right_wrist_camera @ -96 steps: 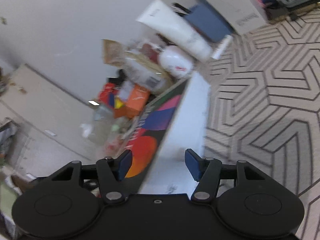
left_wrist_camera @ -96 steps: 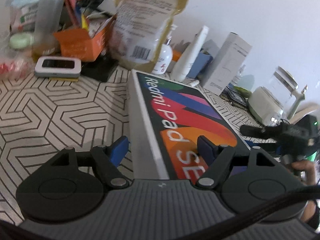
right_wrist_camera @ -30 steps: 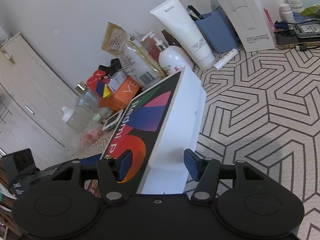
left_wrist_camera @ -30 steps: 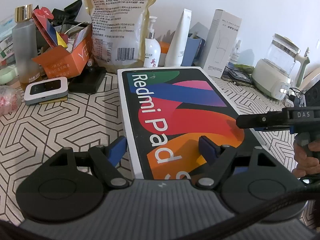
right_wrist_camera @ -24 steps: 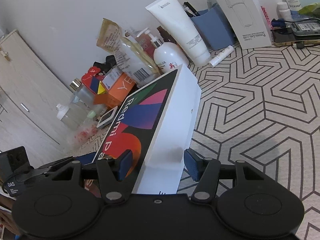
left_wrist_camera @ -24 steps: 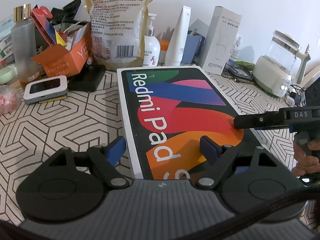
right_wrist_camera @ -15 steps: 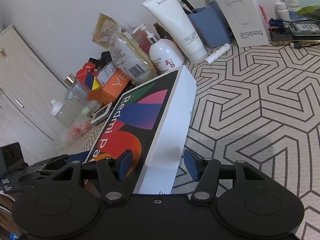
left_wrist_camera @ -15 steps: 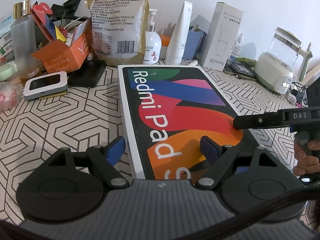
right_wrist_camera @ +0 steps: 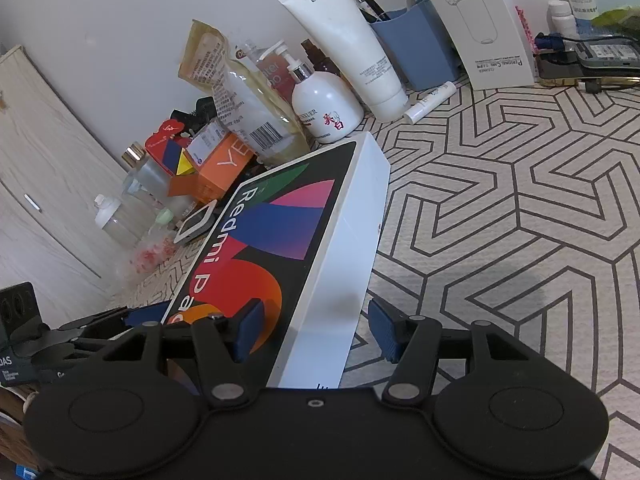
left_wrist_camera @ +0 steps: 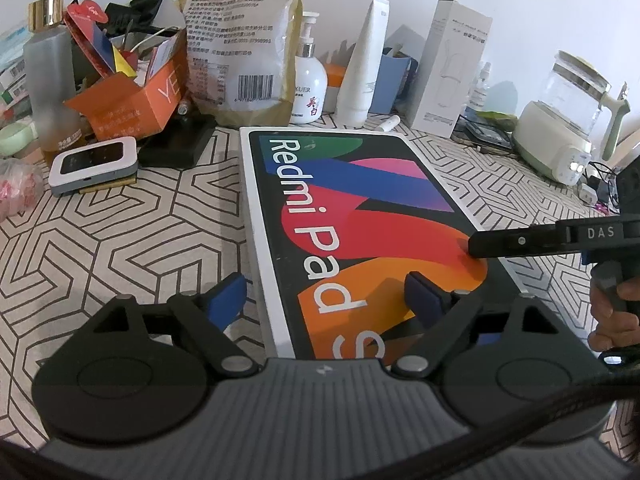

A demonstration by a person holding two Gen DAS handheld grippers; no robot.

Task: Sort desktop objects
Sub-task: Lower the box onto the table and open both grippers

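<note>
A large flat Redmi Pad SE box (left_wrist_camera: 360, 216), white-sided with a colourful lid, lies flat on the patterned tablecloth (left_wrist_camera: 120, 240). My left gripper (left_wrist_camera: 324, 292) is open with its blue pads on either side of the box's near left corner. My right gripper (right_wrist_camera: 316, 328) is open and straddles the box's (right_wrist_camera: 344, 240) right long edge, one pad over the lid and one beside the white side. The right gripper's finger also shows in the left wrist view (left_wrist_camera: 520, 240), reaching over the lid from the right.
Along the wall stand a gold pouch (left_wrist_camera: 240, 40), an orange box (left_wrist_camera: 132, 100), a white pump bottle (left_wrist_camera: 308, 84), a white tube (left_wrist_camera: 364, 64), a tall white carton (left_wrist_camera: 452, 68) and a glass kettle (left_wrist_camera: 568, 128). A small white device (left_wrist_camera: 94, 164) lies at the left.
The box has gone from tilted up on one edge to lying flat on the table. Over the last second both grippers stay open around it and barely move.
</note>
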